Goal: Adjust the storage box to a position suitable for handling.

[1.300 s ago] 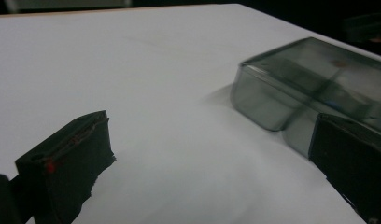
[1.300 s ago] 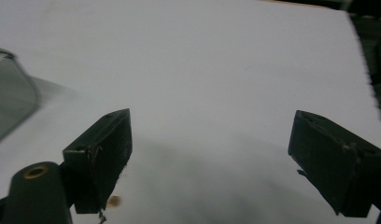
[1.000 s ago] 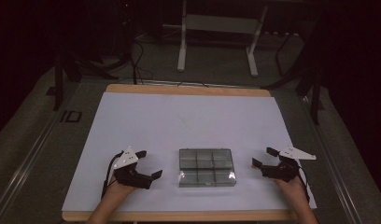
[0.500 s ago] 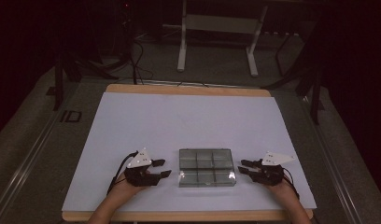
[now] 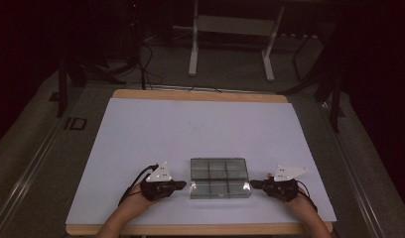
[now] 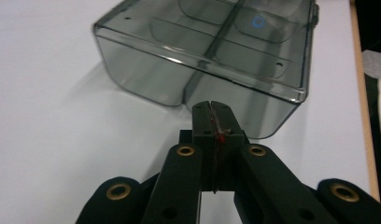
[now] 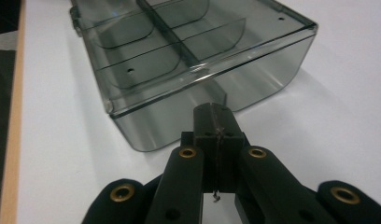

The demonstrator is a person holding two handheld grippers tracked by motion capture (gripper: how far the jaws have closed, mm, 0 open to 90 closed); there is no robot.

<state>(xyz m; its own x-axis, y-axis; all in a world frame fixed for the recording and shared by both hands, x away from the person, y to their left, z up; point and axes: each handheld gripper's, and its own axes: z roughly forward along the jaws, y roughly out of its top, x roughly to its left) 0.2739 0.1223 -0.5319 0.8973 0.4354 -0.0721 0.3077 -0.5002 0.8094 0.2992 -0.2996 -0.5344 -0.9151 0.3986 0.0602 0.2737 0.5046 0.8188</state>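
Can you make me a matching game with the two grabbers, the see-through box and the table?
Things:
1. left gripper
2. right gripper
3. clear box
4. table

Matches:
A. smoky grey with compartments
B. covered in white
C. shut, at the box's left end
D. shut, at the box's right end

Pairs: 1-C, 2-D, 3-A, 4-B

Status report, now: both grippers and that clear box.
Left gripper and right gripper shut, nothing between jaws, tips aimed at opposite ends of the box. Clear divided box flat on white table, lid closed. Nothing in the way.
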